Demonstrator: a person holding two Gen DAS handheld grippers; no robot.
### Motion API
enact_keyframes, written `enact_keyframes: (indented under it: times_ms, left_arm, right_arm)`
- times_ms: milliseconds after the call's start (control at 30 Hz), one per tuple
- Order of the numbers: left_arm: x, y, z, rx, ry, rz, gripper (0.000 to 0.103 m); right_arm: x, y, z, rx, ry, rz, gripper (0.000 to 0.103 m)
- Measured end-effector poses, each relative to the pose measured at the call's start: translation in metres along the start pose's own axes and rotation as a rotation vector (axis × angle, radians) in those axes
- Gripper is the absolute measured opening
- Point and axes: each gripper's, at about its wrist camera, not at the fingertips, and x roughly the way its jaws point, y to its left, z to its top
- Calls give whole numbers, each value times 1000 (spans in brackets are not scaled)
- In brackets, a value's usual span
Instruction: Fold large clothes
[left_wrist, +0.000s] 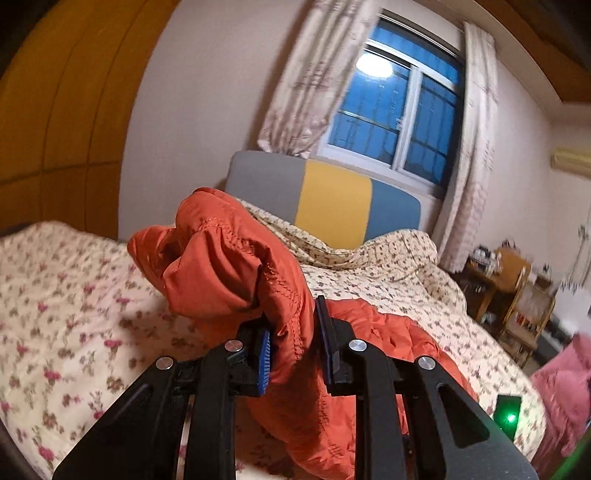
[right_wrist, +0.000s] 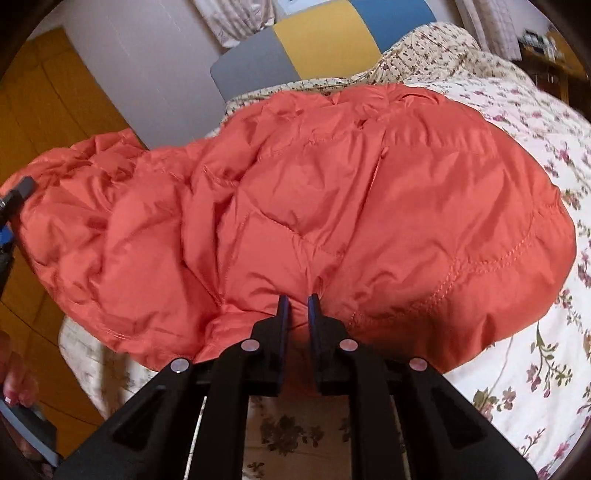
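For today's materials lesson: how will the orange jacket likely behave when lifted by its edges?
The jacket probably flops: it droops around the left gripper. Its puffy quilting suggests it is light for its bulk. The shiny fabric may slip from the right gripper, which pinches only a small fold.

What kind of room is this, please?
Most likely a bedroom in a home: a bed with a floral quilt, a padded headboard in grey, yellow and blue, and a curtained window. An orange jacket lies on the bed.

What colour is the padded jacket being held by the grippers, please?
Orange-red; the jacket shows best in the right wrist view.
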Motion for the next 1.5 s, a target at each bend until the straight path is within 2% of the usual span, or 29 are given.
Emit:
enact_keyframes:
  times_ms: [100, 267, 400, 600, 667, 767, 833, 967, 1067, 1167, 1200, 1233, 1267, 1300, 1367, 1500]
  left_arm:
    - [3, -15, 1, 54, 2, -13, 21]
    - [8, -41, -3, 128, -8, -43, 21]
    - [11, -68, -8, 226, -20, -66, 21]
    - [15, -119, -24, 444, -25, -133, 21]
    - [20, -134, -32, 498, -13, -170, 21]
    - [29, -150, -41, 524, 22, -212, 21]
    - [35, -158, -48, 534, 59, -288, 21]
    - [36, -186, -77, 675, 69, -369, 21]
    - [35, -174, -79, 586, 81, -374, 21]
    - [38, -136, -75, 409, 149, -324, 21]
    - [39, -119, -74, 337, 171, -294, 27]
    - [37, -106, -74, 286, 187, -267, 39]
    - [36, -86, -73, 208, 200, -230, 69]
    - [34, -74, -73, 156, 195, -209, 83]
    - [23, -35, -75, 20, 189, -170, 83]
    - [2, 20, -82, -180, 218, -95, 85]
  right_arm:
    - [-26, -15, 3, 86, -81, 31, 18]
    - [-67, -48, 5, 166, -173, -39, 20]
    - [-82, -79, 0, 235, -175, -67, 18]
    - [-83, -100, -3, 282, -142, -19, 18]
    - [-84, -97, -8, 282, -142, -15, 18]
    - [-85, -96, -12, 288, -141, 0, 18]
    - [-85, -98, -10, 290, -143, 3, 18]
    - [-85, -106, -2, 298, -145, 14, 22]
    - [-90, -109, -1, 302, -150, 29, 29]
    - [-89, -106, 0, 277, -144, 34, 31]
    - [-87, -103, 0, 264, -143, 30, 31]
    - [-86, -100, 1, 254, -148, 28, 31]
    - [-86, -98, 1, 246, -155, 29, 33]
    - [-85, -93, 2, 231, -164, 32, 35]
    - [-82, -85, 4, 205, -163, 28, 36]
    - [-77, -74, 6, 171, -160, 16, 38]
